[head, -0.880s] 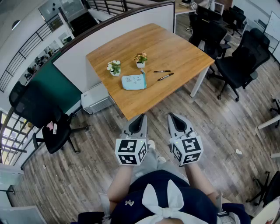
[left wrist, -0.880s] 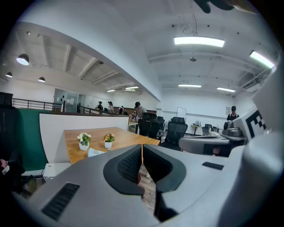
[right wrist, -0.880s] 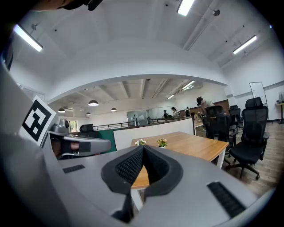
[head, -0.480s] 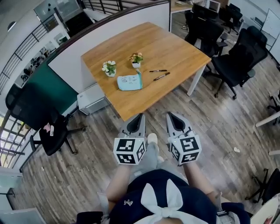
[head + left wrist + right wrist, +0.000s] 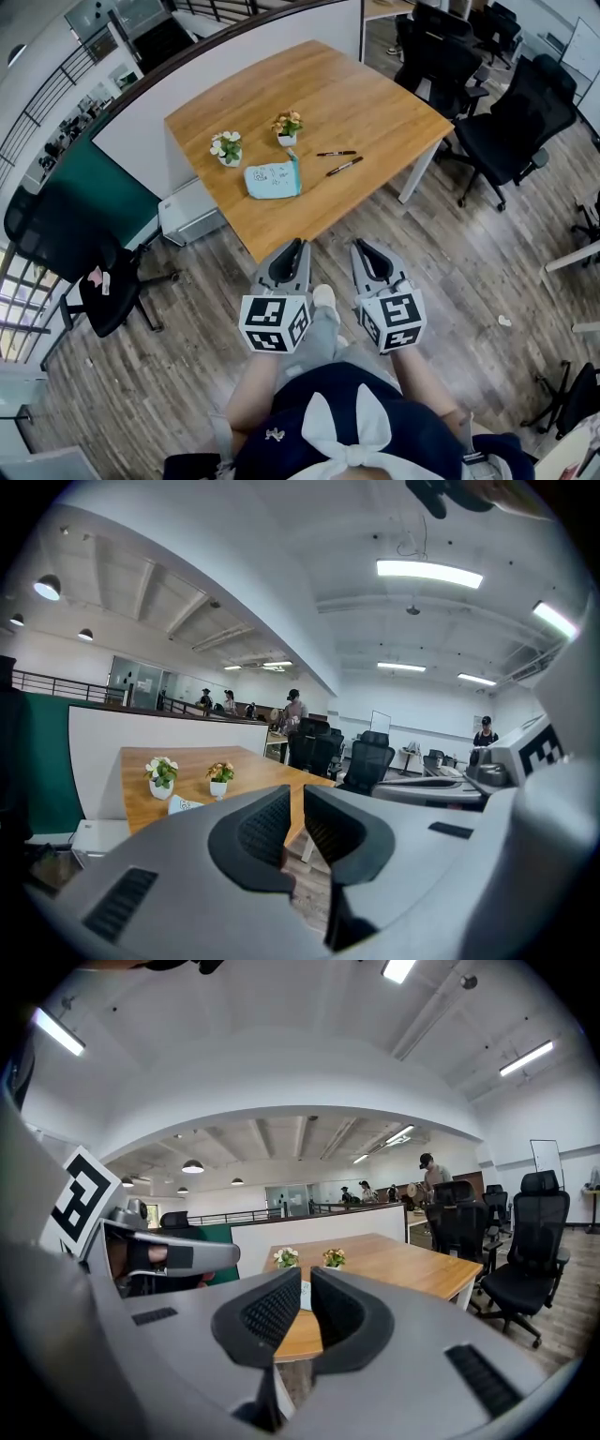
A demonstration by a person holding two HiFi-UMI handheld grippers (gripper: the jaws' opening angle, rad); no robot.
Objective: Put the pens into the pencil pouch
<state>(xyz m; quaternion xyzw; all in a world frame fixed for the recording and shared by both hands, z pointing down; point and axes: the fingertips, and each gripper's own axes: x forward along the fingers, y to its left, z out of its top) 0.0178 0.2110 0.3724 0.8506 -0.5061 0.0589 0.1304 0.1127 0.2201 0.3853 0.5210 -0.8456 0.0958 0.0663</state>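
both claws are pinched together with nothing between them; the left gripper (image 5: 297,247) and right gripper (image 5: 362,249) hang side by side, just short of the table (image 5: 375,103) edge; the pencil pouch (image 5: 273,180) lies flat ahead of the left gripper, well apart from it; ahead of the right gripper lie the nearer pen (image 5: 344,166) and the farther pen (image 5: 336,153), near the pouch's right side; whether the pouch mouth is open i cannot tell; likely risks: the pens are thin and flat on smooth wood, so a claw arriving shut or off-centre could roll 1 toward the table edge; the pouch looks light and could slide if a pen is pushed in while the other claw does not steady it; the 2 flower pots (image 5: 226,148) just beyond it could be knocked by an overreach.
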